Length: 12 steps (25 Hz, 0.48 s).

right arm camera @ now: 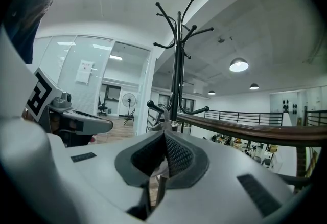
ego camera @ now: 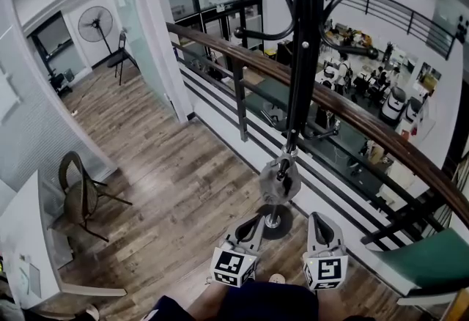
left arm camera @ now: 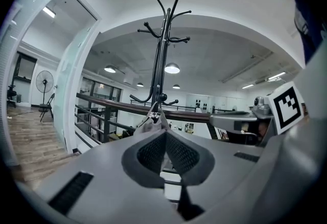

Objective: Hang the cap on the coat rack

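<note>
Closest in, at 6 o'clock in the head view, are the left hand-held gripper [ego camera: 258, 220] and the right hand-held gripper [ego camera: 316, 218], side by side, each with its marker cube turned towards the camera. Both point away to 12 o'clock, and the grey cap [ego camera: 279, 180] hangs bunched just ahead of their tips.

In the left gripper view the jaws are pressed together, with a fold of grey cloth and a small metal buckle rising from the tip. In the right gripper view the jaws are likewise pressed together on cloth, and a pale strip shows in the slit below the pads. So each one pinches the cap, though which part of it (brim, strap or crown) I cannot say for certain.

The black coat rack [ego camera: 303, 56] stands directly beyond the cap at 12 o'clock, its round base [ego camera: 272, 224] on the wood floor [ego camera: 176, 187] between the two grippers. Seen from the grippers, the cap sits close in front of the pole, just under the lower hooks [left arm camera: 172, 101]; the upper hooks [left arm camera: 176, 13] are well above it.

A wooden handrail [ego camera: 220, 45] runs behind the rack from 11 to 4 o'clock. A standing fan [ego camera: 95, 23] is far off at 10 o'clock, and a chair [ego camera: 79, 195] stands at 9 o'clock.
</note>
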{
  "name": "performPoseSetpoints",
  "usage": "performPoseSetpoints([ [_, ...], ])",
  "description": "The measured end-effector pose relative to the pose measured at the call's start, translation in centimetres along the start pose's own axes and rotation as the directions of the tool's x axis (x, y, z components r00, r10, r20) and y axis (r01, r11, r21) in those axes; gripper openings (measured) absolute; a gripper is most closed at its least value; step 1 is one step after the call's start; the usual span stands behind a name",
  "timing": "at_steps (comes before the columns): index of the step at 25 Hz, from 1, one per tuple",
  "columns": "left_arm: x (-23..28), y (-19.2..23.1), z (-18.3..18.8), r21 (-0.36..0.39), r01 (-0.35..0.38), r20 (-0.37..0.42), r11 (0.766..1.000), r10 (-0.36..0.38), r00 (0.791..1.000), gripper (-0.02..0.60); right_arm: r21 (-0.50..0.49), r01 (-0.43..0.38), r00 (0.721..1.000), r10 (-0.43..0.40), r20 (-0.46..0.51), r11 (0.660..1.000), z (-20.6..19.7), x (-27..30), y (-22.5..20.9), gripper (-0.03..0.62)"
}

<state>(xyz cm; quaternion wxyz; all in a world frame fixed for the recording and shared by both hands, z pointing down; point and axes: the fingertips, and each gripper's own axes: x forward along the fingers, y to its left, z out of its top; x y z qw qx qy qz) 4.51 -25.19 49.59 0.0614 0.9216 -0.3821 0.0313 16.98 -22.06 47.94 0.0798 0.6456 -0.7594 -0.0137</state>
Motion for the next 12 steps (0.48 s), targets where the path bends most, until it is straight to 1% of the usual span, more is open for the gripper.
performPoseSetpoints([
  [6, -0.04, 0.37, -0.43, -0.029, -0.008, -0.007, 1.0, 0.008, 1.0, 0.002, -0.012, -0.013, 1.0, 0.012, -0.012, 1.0, -0.67, 0.07, 0.27, 0.008],
  [12, 0.04, 0.77, -0.24, -0.026, -0.02, -0.008, 0.999, 0.02, 1.0, 0.002, -0.017, -0.006, 1.0, 0.006, -0.014, 1.0, -0.39, 0.09, 0.17, 0.008],
])
